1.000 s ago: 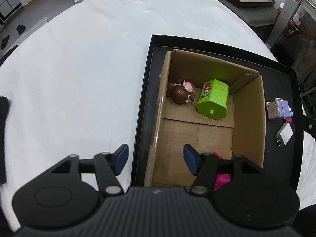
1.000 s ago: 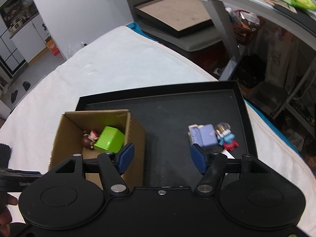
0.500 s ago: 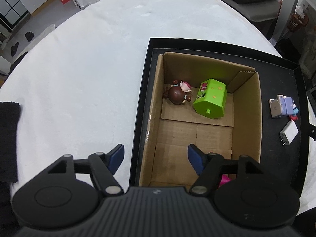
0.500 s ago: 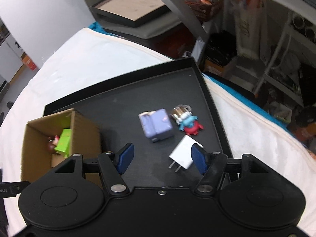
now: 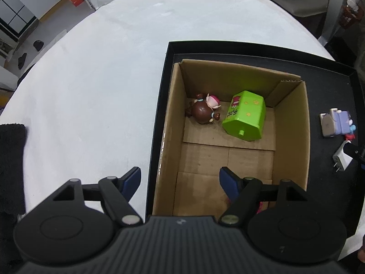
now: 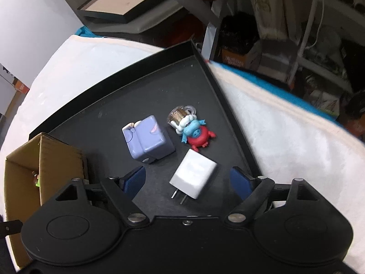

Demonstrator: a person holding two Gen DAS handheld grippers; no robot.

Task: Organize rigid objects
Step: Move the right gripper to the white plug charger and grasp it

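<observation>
An open cardboard box (image 5: 289,137) stands in a black tray (image 5: 330,80). It holds a green block toy (image 5: 245,118), a brown figure (image 5: 204,111) and something pink (image 5: 260,205) mostly hidden by a finger. My left gripper (image 5: 180,178) hovers over the box's left wall, jaws opening, pads touching nothing. On the tray (image 6: 136,96) lie a purple cube toy (image 6: 148,140), a blue-and-red figure (image 6: 197,133) and a white charger (image 6: 194,175). My right gripper (image 6: 187,178) is low over the charger, which lies between its opening jaws, with neither pad against it.
The tray sits on a round table under a white cloth (image 5: 91,91). Dark fabric (image 5: 11,159) lies at the table's left edge. Beyond the table are a framed board (image 6: 118,6) and cluttered shelves (image 6: 296,34). The tray's rim (image 6: 228,114) runs close by the right finger.
The right gripper swung from the box over to the loose items, dropped toward the charger and spread its jaws wider. The left gripper shifted slightly and widened too.
</observation>
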